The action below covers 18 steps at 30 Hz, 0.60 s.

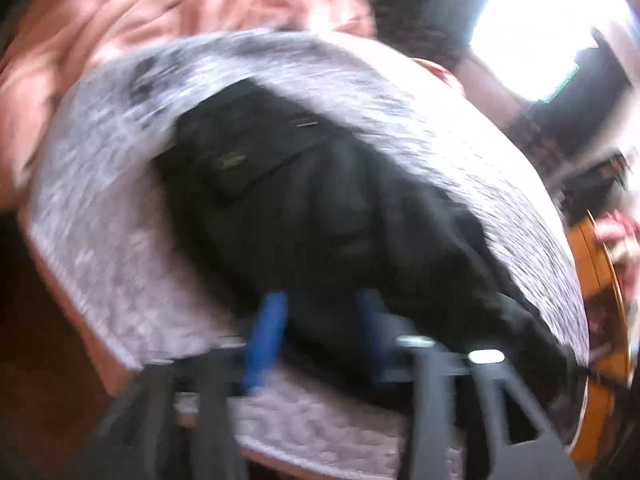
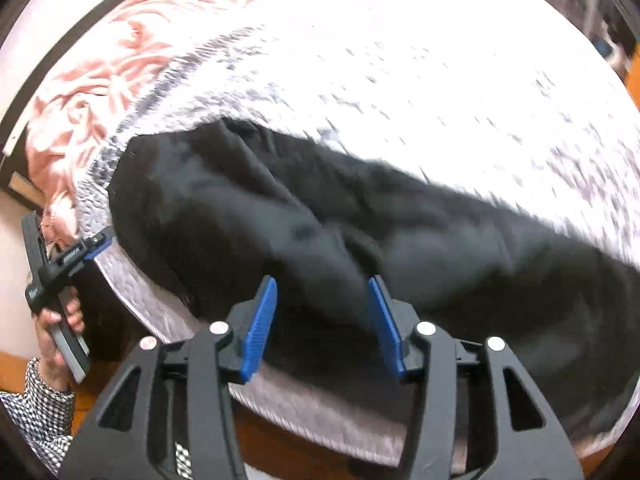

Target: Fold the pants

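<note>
Both grippers (image 1: 320, 320) (image 2: 322, 320) gape wide over black pants (image 2: 320, 216).

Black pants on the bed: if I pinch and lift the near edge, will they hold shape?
Probably not: the black pants lie rumpled in soft folds, so they will likely droop. On the textured grey bedspread they may drag rather than slide.

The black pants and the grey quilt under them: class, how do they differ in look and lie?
The black pants are plain and dark; the grey quilt is pale and mottled. The pants lie rumpled in folds; the quilt is spread smooth. The pants cover only a strip, while the quilt reaches past them on every side. Both are soft fabric.
</note>
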Available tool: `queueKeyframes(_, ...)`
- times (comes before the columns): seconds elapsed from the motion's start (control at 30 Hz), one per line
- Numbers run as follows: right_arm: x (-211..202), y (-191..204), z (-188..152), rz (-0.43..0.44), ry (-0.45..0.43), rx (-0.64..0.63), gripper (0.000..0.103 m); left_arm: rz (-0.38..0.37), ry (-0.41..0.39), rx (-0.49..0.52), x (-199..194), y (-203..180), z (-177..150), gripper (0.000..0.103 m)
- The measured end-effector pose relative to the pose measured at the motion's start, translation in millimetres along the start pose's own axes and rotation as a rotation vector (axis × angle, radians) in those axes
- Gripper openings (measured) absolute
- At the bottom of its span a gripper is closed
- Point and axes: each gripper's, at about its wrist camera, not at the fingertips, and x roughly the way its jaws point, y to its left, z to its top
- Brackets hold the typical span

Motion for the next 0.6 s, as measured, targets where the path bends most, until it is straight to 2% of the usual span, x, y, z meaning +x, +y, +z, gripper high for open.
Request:
queueKeyframes(0.03,5,4,10,-0.002,-0.003,-0.021,0.049,-0.025,-0.014,0.020,2,-10,0,0.071)
queueKeyframes(0.13,37,18,44,0.032,0.003,-0.071,0.049,-0.087,0.021,0.077,21,-31,14,0.072)
queueKeyframes(0.27,96,38,73,0.062,0.082,-0.134,0.048,-0.064,0.090,0.074,54,-41,21,0.072)
queueKeyframes(0.47,145,60,91,0.051,0.159,-0.233,0.049,-0.070,0.111,0.122,54,-27,8,0.087)
queueKeyframes(0.5,148,61,92,0.049,0.168,-0.241,0.046,-0.070,0.116,0.132,55,-25,10,0.088)
queueKeyframes(0.57,153,63,95,0.070,0.195,-0.255,0.016,-0.081,0.124,0.143,55,-22,7,0.088)
queueKeyframes(0.6,153,63,98,0.089,0.209,-0.254,0.011,-0.086,0.127,0.145,56,-20,7,0.088)
